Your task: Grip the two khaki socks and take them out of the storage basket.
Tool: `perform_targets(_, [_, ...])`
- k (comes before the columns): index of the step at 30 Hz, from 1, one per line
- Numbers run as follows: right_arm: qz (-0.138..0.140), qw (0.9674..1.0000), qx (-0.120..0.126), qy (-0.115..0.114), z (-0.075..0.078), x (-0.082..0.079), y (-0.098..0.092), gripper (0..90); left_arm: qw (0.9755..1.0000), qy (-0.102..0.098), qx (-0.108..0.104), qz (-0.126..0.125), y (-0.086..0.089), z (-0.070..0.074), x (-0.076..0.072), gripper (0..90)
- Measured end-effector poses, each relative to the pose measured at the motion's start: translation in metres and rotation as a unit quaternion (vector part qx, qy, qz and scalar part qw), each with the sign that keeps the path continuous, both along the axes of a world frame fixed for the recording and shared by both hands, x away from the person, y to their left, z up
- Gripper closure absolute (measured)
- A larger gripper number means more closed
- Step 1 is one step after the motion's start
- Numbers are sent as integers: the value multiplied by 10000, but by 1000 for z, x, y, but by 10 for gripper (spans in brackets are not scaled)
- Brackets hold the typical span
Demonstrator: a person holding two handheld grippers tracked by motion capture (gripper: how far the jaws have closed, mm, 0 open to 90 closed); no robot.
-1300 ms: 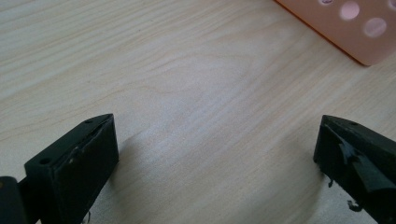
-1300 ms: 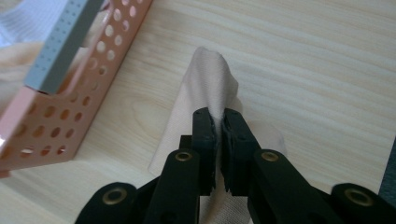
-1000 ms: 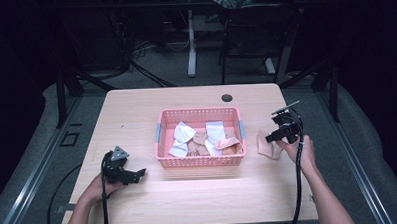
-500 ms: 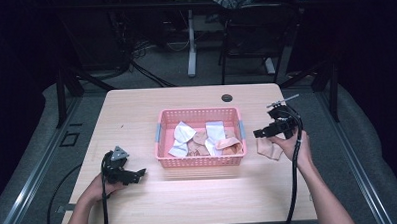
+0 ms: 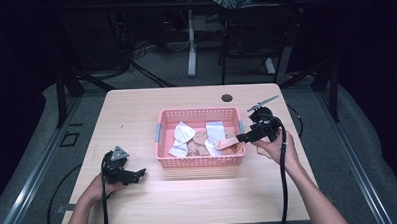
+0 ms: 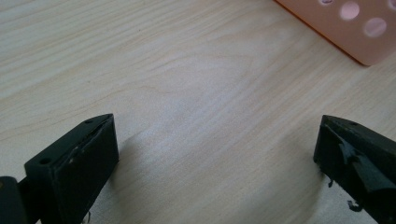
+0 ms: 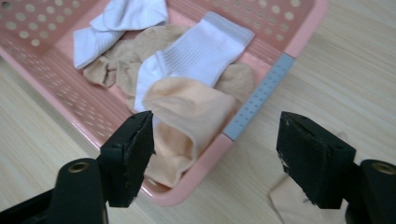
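A pink basket (image 5: 199,111) sits mid-table and holds white and tan socks. In the right gripper view a peach sock (image 7: 187,116) lies bunched in the basket's near corner, partly over the rim (image 7: 261,93). Behind it rests a white sock (image 7: 201,51). My right gripper (image 5: 241,137) hovers open at the basket's right end, and the peach sock sits between and below its jaws (image 7: 215,123) without touching them. Another peach sock (image 7: 289,205) lies flat on the table beside the right jaw. My left gripper (image 5: 134,174) rests open and empty on the wood (image 6: 217,126).
A second white sock (image 7: 121,21) and crumpled tan socks (image 7: 135,51) fill the basket's middle. The basket's corner (image 6: 355,28) shows ahead of the left gripper. A round black cable hole (image 5: 227,97) marks the table's far edge. Chairs and cables stand beyond the table.
My right gripper has moved left from above the table to the basket's right end, still open. The left gripper has stayed put.
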State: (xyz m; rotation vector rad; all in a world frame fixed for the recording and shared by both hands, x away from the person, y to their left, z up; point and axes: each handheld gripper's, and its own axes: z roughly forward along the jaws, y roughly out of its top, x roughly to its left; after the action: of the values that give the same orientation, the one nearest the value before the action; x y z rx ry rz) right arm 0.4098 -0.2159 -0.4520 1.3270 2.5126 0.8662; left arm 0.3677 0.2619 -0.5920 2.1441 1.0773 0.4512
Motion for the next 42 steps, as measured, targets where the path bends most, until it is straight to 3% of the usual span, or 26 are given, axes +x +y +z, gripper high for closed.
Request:
perform_targets(6, [286,9995,-120,69,-8,-1,22,360,10000,-2,0,-1,0,0,0,0])
perform_targets(13, [382,9987,-304,174,-22,1,36,420,10000,-1,2,-1,0,0,0,0])
perform_targets(23, [326,9979,-518,189,-28,5,38,416,10000,-1,2,-1,0,0,0,0])
perform_targets(27, [429,9970,-607,211,-31,4,39,412,10000,-2,-1,2,0,0,0,0])
perform_targets(29, [411,9976,-537,169,-33,4,40,413,10000,-1,0,1,0,0,0,0])
perform_targets(31, [475,9961,-719,207,-36,4,44,424,10000,-1,0,0,0,0,0,0])
perform_targets(34, [460,9948,-883,232,-40,6,48,488,10000,-1,1,-1,0,0,0,0])
perform_targets(36, [416,9952,-856,245,-42,6,48,512,10000,0,2,-1,0,0,0,0])
perform_targets(38, [387,9944,-938,284,-45,8,48,649,10000,-1,3,-3,0,0,0,0])
perform_targets(42, [386,9948,-897,279,-45,9,46,815,10000,-3,5,-3,0,0,0,0])
